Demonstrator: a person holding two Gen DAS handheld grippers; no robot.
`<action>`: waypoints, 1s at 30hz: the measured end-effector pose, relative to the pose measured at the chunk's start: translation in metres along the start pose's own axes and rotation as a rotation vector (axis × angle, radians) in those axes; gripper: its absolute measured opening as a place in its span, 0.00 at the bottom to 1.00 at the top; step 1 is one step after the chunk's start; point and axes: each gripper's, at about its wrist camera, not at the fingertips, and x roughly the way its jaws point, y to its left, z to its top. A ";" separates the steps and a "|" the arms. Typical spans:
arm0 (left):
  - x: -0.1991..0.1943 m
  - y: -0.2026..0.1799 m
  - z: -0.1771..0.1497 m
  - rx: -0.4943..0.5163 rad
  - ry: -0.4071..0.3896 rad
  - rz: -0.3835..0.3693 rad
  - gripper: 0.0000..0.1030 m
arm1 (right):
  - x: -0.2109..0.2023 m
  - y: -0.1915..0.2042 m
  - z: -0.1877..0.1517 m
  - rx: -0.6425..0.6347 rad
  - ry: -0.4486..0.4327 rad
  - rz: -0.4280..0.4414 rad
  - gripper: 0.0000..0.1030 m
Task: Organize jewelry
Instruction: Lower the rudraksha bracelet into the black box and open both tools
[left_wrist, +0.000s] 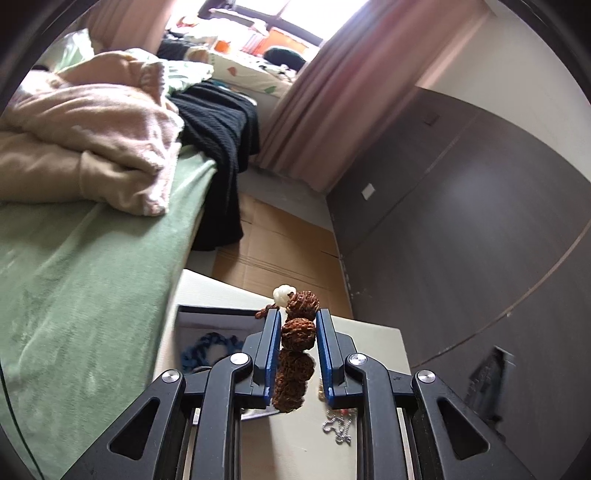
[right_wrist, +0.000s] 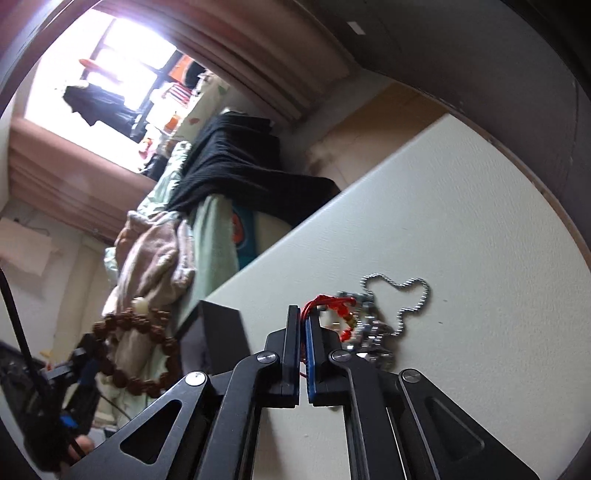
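Observation:
My left gripper (left_wrist: 300, 316) is shut on a bracelet of knobbly brown beads (left_wrist: 298, 334) with one white bead, held above the white table (left_wrist: 373, 339). Below it sits an open dark box (left_wrist: 214, 309) with a blue braided band (left_wrist: 207, 350) inside. In the right wrist view the same brown bracelet (right_wrist: 136, 350) hangs as a ring from the left gripper (right_wrist: 88, 356) at the far left. My right gripper (right_wrist: 303, 312) is shut on the red cord (right_wrist: 317, 301) of a red-beaded bracelet. That bracelet lies in a small pile with a silver ball chain (right_wrist: 406, 295).
A bed with a green blanket (left_wrist: 85, 280), pink clothes (left_wrist: 99, 125) and a black knit (left_wrist: 221, 122) runs along the table's left. Cardboard (left_wrist: 280, 243) covers the floor beyond. A dark wardrobe (left_wrist: 461, 206) stands to the right. The dark box (right_wrist: 221, 325) sits at the table's edge.

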 end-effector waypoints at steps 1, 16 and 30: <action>-0.002 0.005 0.002 -0.025 -0.007 -0.005 0.22 | -0.002 0.008 -0.001 -0.017 -0.006 0.016 0.04; -0.022 0.052 0.020 -0.167 -0.044 0.075 0.58 | 0.011 0.099 -0.032 -0.198 0.034 0.242 0.04; -0.013 0.044 0.013 -0.148 -0.015 0.101 0.58 | 0.044 0.094 -0.029 -0.153 0.126 0.175 0.57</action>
